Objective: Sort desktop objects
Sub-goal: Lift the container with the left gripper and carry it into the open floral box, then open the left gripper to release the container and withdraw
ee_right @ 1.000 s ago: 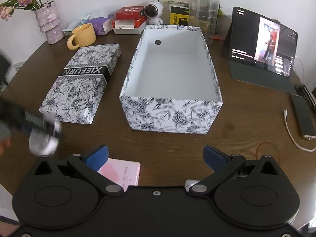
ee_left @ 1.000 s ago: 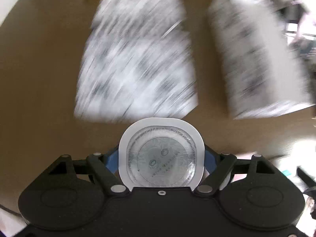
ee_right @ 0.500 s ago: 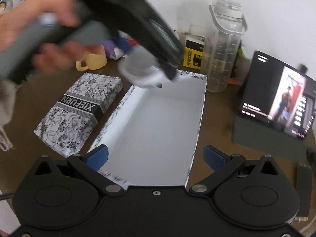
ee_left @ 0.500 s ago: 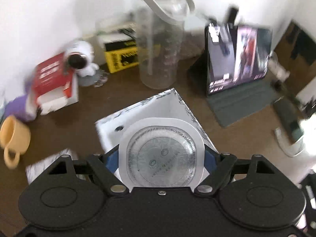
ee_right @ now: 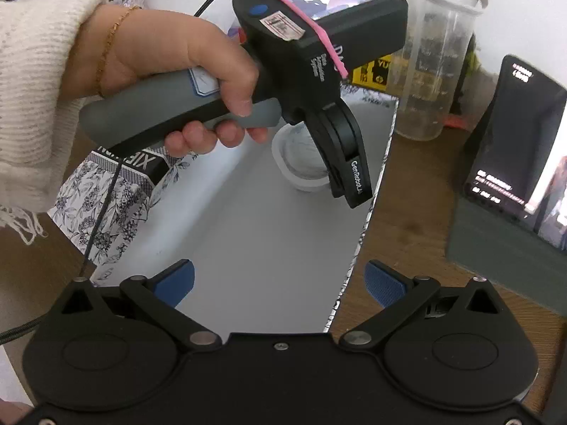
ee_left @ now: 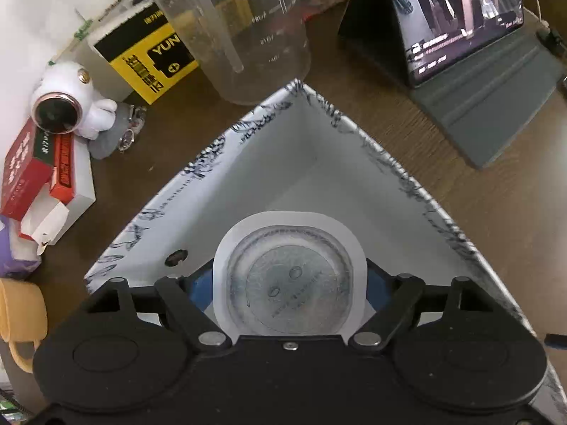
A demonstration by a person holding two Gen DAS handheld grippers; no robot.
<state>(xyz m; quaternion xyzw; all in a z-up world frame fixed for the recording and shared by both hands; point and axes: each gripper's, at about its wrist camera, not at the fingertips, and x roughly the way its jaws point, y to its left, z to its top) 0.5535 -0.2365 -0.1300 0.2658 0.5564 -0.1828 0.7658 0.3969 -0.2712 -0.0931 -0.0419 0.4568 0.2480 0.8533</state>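
My left gripper (ee_left: pixel 288 283) is shut on a small white sealed cup (ee_left: pixel 288 278) with a foil lid. It holds the cup inside the open floral box (ee_left: pixel 212 148), near its far corner. In the right wrist view the left gripper (ee_right: pixel 329 163) reaches down into the box (ee_right: pixel 375 191) with the cup (ee_right: pixel 299 157) between its jaws. My right gripper (ee_right: pixel 280 281) is open and empty, hovering over the near end of the box.
The box lid (ee_right: pixel 106 191) lies left of the box. A clear water bottle (ee_left: pixel 248 28), a yellow-black carton (ee_left: pixel 156 56), an astronaut figure (ee_left: pixel 71 106), red boxes (ee_left: pixel 32 173) and a yellow mug (ee_left: pixel 21 315) stand behind. A tablet (ee_left: pixel 460 17) stands right.
My left gripper swung with the cup from over the lid to the box and lowered into its far corner. My right gripper moved forward over the box.
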